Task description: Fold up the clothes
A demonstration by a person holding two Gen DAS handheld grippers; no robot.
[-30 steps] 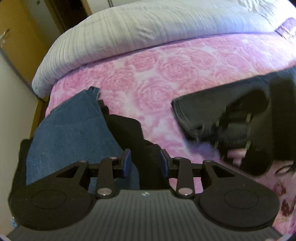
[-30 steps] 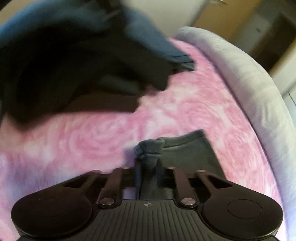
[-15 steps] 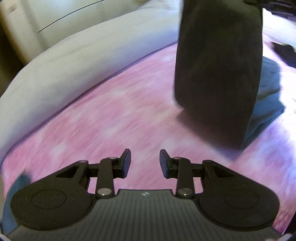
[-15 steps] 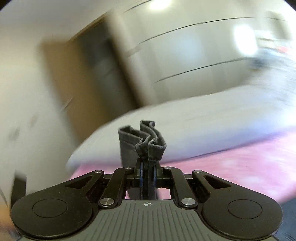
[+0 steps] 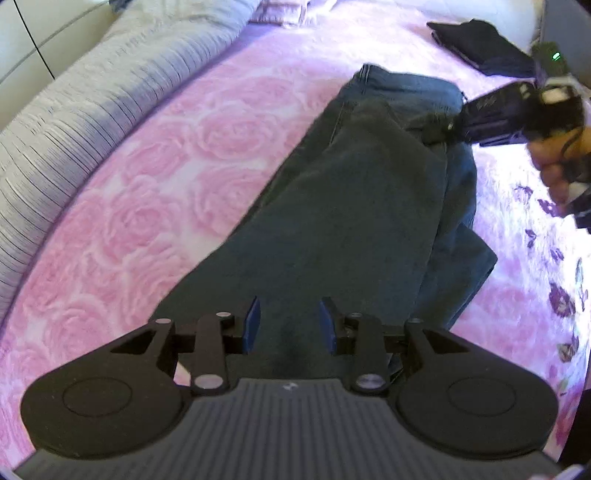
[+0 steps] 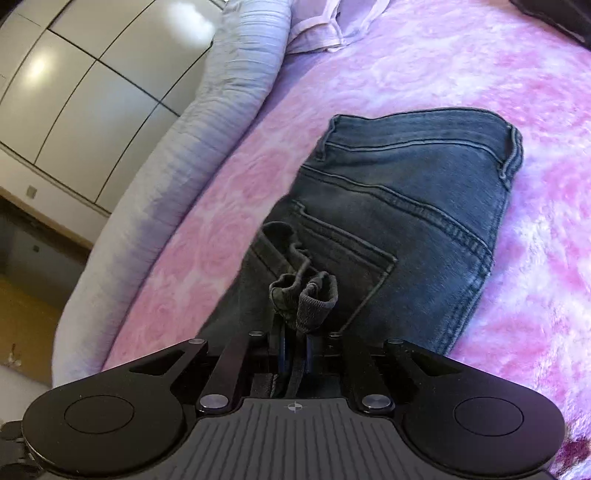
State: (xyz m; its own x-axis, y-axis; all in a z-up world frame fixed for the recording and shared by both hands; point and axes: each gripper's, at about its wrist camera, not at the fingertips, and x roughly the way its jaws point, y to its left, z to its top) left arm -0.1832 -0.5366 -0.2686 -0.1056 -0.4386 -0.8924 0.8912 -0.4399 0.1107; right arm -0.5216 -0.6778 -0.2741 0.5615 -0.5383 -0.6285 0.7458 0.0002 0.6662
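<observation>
Dark grey jeans (image 5: 351, 206) lie stretched along the pink rose bedspread (image 5: 166, 177), waistband at the far end. My left gripper (image 5: 290, 325) is open, its blue pads on either side of the near jeans fabric, low over it. My right gripper (image 6: 294, 356) is shut on the bunched leg hems (image 6: 306, 295) and holds them over the back pocket (image 6: 332, 258) near the waistband (image 6: 424, 122). The right gripper also shows in the left wrist view (image 5: 454, 127), pinching the hems over the seat of the jeans.
A grey-white rolled quilt (image 5: 92, 92) runs along the bed's far side. A folded black garment (image 5: 480, 44) lies beyond the jeans. A pale lilac cloth (image 6: 325, 26) lies near the quilt. A white wardrobe (image 6: 74, 92) stands behind the bed.
The right gripper has carried the jeans hems up and over, bringing them down over the waist end. The left gripper swung from the side pile to the jeans' near end, still open.
</observation>
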